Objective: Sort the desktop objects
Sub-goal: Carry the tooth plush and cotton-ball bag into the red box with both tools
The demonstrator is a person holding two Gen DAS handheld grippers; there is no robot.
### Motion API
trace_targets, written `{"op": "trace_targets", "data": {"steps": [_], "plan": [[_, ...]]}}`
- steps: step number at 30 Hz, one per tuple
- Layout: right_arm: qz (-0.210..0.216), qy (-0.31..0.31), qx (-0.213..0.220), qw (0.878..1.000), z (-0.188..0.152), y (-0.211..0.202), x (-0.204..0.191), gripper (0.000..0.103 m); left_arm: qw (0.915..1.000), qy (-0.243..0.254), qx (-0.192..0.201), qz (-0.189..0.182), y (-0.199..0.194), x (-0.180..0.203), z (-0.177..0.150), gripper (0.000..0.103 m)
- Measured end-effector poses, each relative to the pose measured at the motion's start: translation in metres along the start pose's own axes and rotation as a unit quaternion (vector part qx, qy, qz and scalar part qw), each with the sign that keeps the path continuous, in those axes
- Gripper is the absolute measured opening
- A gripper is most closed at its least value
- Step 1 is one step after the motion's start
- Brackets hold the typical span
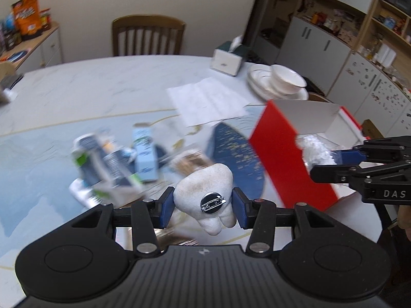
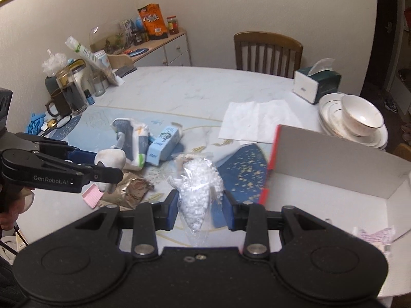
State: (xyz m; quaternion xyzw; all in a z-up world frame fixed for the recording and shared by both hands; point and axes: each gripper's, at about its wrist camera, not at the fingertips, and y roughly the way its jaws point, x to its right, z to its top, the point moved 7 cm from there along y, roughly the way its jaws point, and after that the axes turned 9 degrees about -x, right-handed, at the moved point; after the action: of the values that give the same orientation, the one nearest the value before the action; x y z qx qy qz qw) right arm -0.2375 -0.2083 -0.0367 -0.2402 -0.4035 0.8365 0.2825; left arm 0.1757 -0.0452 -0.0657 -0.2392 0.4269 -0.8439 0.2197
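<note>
The left gripper [image 1: 203, 206] is clamped on a white tooth-shaped plush [image 1: 205, 192], its blue pads pressing both flanks; a round silver pin clasp [image 1: 212, 202] sits on the side facing the camera. The plush hangs clear of the table [image 1: 102, 82], which is blurred in the left wrist view. At about two o'clock from the plush stands the open red box [image 1: 287, 154] with its white inside.

The right gripper [image 2: 200, 209] is closed on a clear plastic bag of small white beads [image 2: 199, 187], the bag pinched between the blue pads and sagging below them. The red box [image 2: 334, 166] lies at about three o'clock from this bag, just beside it.

On the patterned mat [image 2: 244, 169], at about eleven o'clock from the bead bag, lie a light blue carton [image 2: 164, 143] and a crumpled white-and-blue packet [image 2: 131, 138]. A pink ridged piece [image 2: 92, 195] and a brownish foil pouch [image 2: 131, 190] lie near nine o'clock. Stacked plates with a bowl [image 2: 359, 118] and a tissue box [image 2: 316, 83] sit towards one o'clock.
</note>
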Motion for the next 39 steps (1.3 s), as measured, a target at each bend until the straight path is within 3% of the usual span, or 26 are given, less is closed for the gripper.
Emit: {"op": "trace_targets", "data": {"steps": [22, 39], "plan": [[-0.044, 0.051, 0.005, 0.998, -0.036, -0.034, 0.121, 0.035, 0.9925, 0.118, -0.008, -0.029, 0.054, 0.156, 0.052, 0.047], [-0.092, 0.08, -0.035, 0.992, -0.022, -0.004, 0.207, 0.035, 0.9828, 0.174, -0.063, -0.003, 0.136, 0.2, 0.088, 0.047]]}}
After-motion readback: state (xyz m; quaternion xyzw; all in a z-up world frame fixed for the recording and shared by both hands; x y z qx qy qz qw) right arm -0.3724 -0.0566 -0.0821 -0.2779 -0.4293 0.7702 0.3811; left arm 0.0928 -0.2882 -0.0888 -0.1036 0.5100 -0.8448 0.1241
